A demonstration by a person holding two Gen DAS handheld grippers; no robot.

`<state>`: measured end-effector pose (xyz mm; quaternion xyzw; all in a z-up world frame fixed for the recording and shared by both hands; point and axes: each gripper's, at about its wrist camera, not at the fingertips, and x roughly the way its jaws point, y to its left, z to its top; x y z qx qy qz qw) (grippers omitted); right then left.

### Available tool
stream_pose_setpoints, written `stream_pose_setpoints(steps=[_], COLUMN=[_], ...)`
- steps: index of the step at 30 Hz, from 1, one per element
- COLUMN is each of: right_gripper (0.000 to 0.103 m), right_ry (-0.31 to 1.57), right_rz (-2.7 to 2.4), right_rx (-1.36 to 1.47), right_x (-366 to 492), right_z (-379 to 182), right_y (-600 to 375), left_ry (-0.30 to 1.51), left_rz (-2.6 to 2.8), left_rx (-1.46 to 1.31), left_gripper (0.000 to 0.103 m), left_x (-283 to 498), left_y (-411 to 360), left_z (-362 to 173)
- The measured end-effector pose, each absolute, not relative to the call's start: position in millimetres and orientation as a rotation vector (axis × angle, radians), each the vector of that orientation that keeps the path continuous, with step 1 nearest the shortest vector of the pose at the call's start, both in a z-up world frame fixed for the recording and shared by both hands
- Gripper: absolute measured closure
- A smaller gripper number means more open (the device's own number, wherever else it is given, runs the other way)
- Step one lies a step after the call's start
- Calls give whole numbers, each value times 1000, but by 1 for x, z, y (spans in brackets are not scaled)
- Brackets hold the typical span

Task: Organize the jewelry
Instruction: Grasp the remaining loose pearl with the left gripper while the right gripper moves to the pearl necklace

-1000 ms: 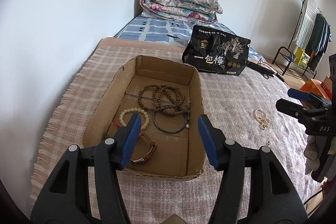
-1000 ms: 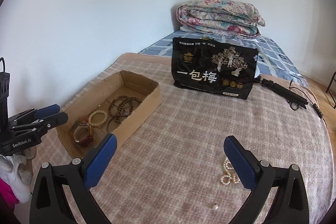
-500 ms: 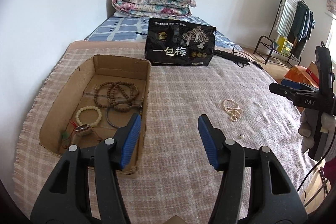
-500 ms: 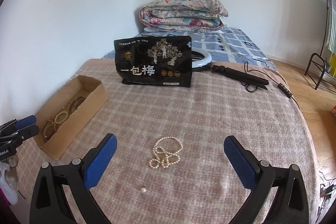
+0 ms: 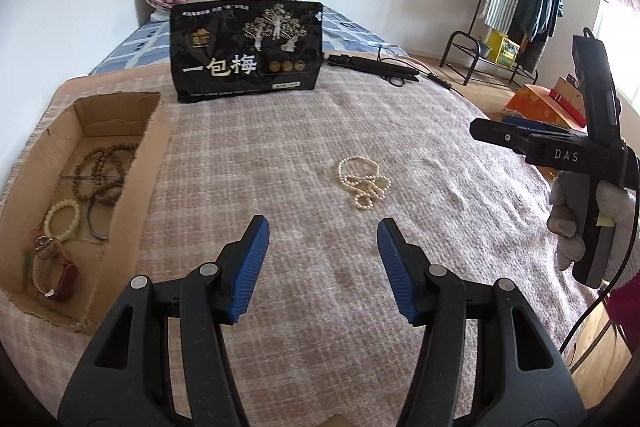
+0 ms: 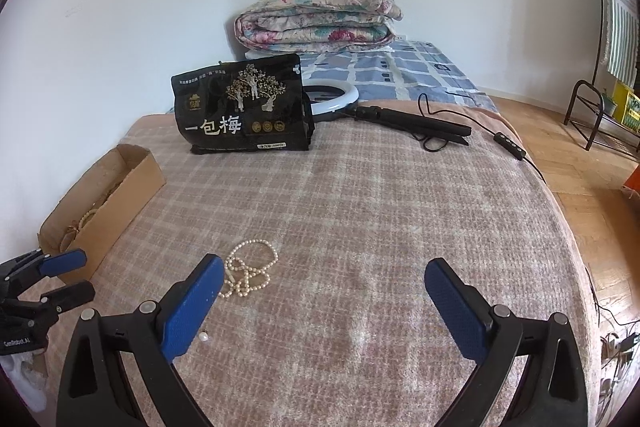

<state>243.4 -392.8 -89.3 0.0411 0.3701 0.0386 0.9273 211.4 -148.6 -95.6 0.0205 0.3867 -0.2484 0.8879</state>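
A pearl necklace [image 5: 363, 182] lies bunched on the checked blanket; it also shows in the right wrist view [image 6: 248, 273], just past my right gripper's left finger. A loose pearl [image 6: 204, 337] lies beside that finger. A cardboard box [image 5: 154, 155] at the left holds brown bead strings [image 5: 102, 171], a cream bead bracelet [image 5: 62, 217], a dark bangle and a watch [image 5: 52, 267]. My left gripper [image 5: 322, 259] is open and empty, just short of the necklace. My right gripper [image 6: 320, 299] is open and empty above the blanket.
A black snack bag [image 5: 246, 51] stands behind the box. A ring light with cable [image 6: 400, 123] lies at the back. A folded quilt [image 6: 316, 19] sits on the bed. A clothes rack [image 5: 516, 11] stands at the right. The blanket edge drops off at the right.
Both grippers have swung to the right, away from the box. The necklace now lies ahead of the left gripper and at the left of the right gripper. Both stayed open.
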Motion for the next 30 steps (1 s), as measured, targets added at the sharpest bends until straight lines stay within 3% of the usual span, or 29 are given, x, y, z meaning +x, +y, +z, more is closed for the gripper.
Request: stream_pose_setpoints(steps=[3, 7, 12, 17, 19, 30], right_gripper=[5, 8, 14, 16, 18, 22], right_ry=[766, 778, 788, 790, 793, 806], right_rz=[82, 85, 95, 105, 110, 126], right_rx=[98, 120, 138, 141, 139, 141], right_x=[243, 244, 246, 249, 251, 261], right_z=[-95, -104, -111, -115, -117, -124], right_y=[-401, -409, -416, -417, -416, -409], left_ry=[827, 856, 886, 892, 901, 905], left_rz=[-545, -579, -600, -585, -578, -564], left_rx=[53, 75, 109, 131, 137, 160], left_gripper=[45, 59, 69, 70, 77, 79], left_x=[211, 211, 213, 217, 219, 222], left_y=[-166, -187, -209, -220, -221, -224], left_z=[-107, -120, -136, -148, -152, -165])
